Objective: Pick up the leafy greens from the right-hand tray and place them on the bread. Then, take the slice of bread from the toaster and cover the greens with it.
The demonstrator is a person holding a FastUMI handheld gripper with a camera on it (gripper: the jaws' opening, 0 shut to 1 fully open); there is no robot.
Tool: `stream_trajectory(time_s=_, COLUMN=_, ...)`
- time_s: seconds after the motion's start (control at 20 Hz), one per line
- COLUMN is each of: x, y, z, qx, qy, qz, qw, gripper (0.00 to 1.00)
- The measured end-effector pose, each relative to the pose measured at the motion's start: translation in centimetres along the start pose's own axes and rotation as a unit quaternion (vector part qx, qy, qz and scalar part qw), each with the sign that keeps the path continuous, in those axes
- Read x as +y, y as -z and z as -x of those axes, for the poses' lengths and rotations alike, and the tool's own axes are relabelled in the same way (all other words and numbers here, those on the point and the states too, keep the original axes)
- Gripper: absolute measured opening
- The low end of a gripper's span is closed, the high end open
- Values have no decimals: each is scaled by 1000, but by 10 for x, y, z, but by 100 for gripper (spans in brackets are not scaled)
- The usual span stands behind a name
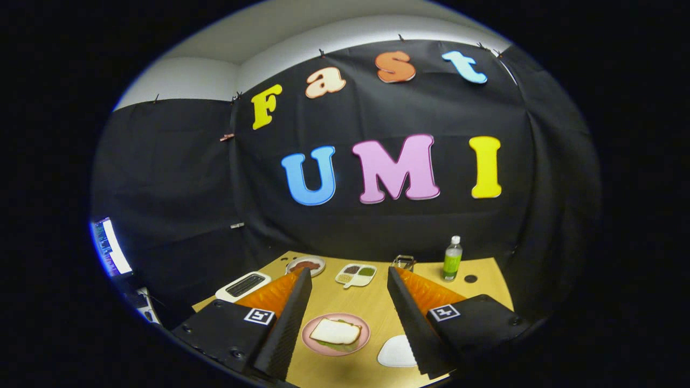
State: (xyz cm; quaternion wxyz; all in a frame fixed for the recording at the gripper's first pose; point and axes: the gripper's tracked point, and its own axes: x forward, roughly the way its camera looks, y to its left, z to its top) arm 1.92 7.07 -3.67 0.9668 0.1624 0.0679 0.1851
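I hold the gripper (349,323) high above the tabletop (372,307), fingers wide and empty. The bread (335,331) already covers the greens (339,347) on the pink plate (312,331), between and below the fingers, its long axis crosswise

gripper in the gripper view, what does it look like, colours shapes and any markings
The gripper has two long wedge-shaped fingers with black ribbed inner pads and translucent orange outer sides. Each finger is mounted on a black boxy block with screws, and each block bears a small white square tag with a black pattern. No cables are visible.
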Motion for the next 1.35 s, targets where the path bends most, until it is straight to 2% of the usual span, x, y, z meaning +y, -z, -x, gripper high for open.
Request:
stream_trajectory(time_s=0.15, x=6, y=-37, z=28, qx=-52, qy=35, qz=40, qw=997, gripper=88)
stream_trajectory(time_s=0.3, x=27, y=-60, z=51, qx=-83, qy=47, qz=52, qw=994, gripper=88)
stream_trajectory(time_s=0.45, x=36, y=-63, z=59, qx=-85, qy=53, qz=76, qw=992, gripper=87)
stream_trajectory(time_s=0.65, x=53, y=-54, z=65, qx=-87, qy=60, qz=78, qw=991, gripper=86)
stream_trajectory(time_s=0.8, x=55, y=-45, z=67, qx=-86, qy=73, qz=84, qw=990, gripper=95)
stream_trajectory(time_s=0.95, x=56, y=-41, z=65, qx=-79, qy=72, qz=75, qw=991, gripper=99)
stream_trajectory(time_s=1.35, x=45, y=-39, z=52, qx=-70, qy=79, qz=69, qw=992, gripper=98)
